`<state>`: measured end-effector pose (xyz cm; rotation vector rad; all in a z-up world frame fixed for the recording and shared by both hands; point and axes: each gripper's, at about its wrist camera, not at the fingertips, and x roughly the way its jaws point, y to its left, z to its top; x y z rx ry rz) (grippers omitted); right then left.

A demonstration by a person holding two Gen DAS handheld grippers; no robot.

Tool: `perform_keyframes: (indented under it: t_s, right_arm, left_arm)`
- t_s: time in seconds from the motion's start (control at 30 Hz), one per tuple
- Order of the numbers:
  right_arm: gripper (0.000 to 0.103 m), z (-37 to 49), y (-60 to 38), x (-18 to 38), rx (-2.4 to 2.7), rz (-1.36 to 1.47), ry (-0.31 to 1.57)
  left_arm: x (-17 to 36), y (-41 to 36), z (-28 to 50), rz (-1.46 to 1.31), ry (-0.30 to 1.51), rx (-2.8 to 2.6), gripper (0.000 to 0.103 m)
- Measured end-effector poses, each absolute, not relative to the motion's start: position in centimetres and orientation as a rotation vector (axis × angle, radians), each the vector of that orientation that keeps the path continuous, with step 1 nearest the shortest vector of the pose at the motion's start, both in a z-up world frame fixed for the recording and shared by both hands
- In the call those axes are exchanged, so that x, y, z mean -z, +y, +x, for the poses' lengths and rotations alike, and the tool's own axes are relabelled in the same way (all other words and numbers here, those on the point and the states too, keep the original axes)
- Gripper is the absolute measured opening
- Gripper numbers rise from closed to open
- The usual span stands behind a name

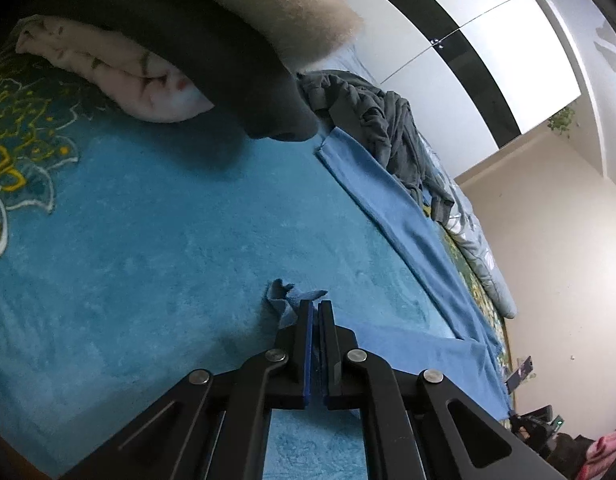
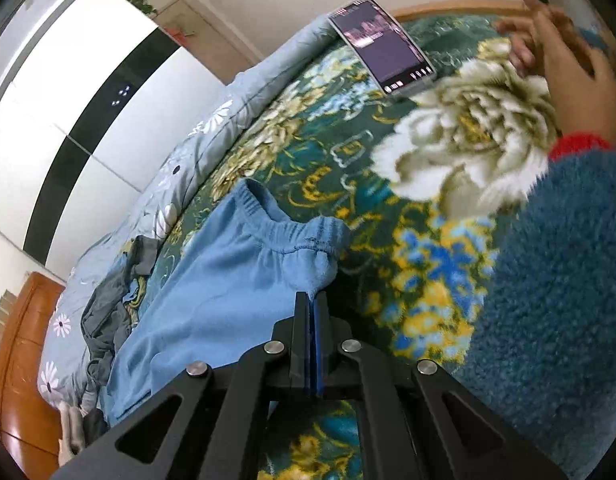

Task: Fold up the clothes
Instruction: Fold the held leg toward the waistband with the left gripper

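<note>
both claws are clamped on the blue trousers (image 2: 212,280) lying on the flowered blanket (image 2: 347,152), the left gripper (image 1: 316,305) on a leg end, the right gripper (image 2: 311,296) at the waistband, so i judge a fold is in hand and the next move needs the ends brought together evenly.

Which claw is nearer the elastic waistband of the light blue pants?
Right. The right claw is pinching fabric just below the waistband. The left claw grips a bunched bit of the light blue pants; no waistband shows there.
</note>
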<state>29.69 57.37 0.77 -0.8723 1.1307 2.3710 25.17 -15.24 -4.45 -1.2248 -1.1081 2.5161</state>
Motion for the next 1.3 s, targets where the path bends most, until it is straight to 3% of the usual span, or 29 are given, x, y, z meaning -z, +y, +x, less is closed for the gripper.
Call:
perform_keyframes:
  t_s: [0.2,0.27,0.3,0.33,0.5,0.6,0.67,0.73,1.07,1.3]
  right_arm:
    - [0.001,29.4,57.1,-0.4,-2.360,-0.904,1.119]
    - [0.002,29.4,57.1,-0.2,-2.353,-0.910,1.121]
    - [0.002,29.5,57.1,-0.1,-2.350,-0.911,1.124]
    - [0.002,29.4,57.1,-0.1,-2.347,-0.914,1.125]
    - [0.002,29.4,56.9,0.1,-2.345,-0.932,1.113]
    - [0.002,29.3,56.7,0.2,-2.349,-0.936,1.114]
    - [0.002,29.3,56.6,0.1,-2.356,-0.936,1.114]
    - [0.002,29.3,56.5,0.0,-2.367,-0.932,1.116]
    - [0.001,28.8,57.9,-4.2,-2.496,-0.739,1.307]
    - [0.001,22.6,58.7,-6.3,-2.503,-0.777,1.301]
  left_arm:
    - [6.0,-15.9,25.9,-1.263,-1.208,-2.444,0.006]
    - [6.8,-16.2,26.5,-1.280,-1.279,-2.397,0.023]
    - [7.3,-16.4,26.8,-1.289,-1.314,-2.374,0.043]
    - [7.7,-16.5,27.2,-1.287,-1.345,-2.351,0.048]
    - [7.6,-15.2,28.0,-1.266,-1.292,-2.366,0.049]
    - [7.4,-14.3,27.6,-1.259,-1.264,-2.364,0.046]
    - [7.3,-13.8,27.4,-1.255,-1.245,-2.359,0.038]
    - [7.2,-13.4,26.7,-1.276,-1.207,-2.369,0.002]
    - [-2.4,-12.9,20.4,-0.941,-1.136,-2.497,0.002]
    - [-2.7,-11.1,8.7,-1.060,-1.155,-2.634,0.002]
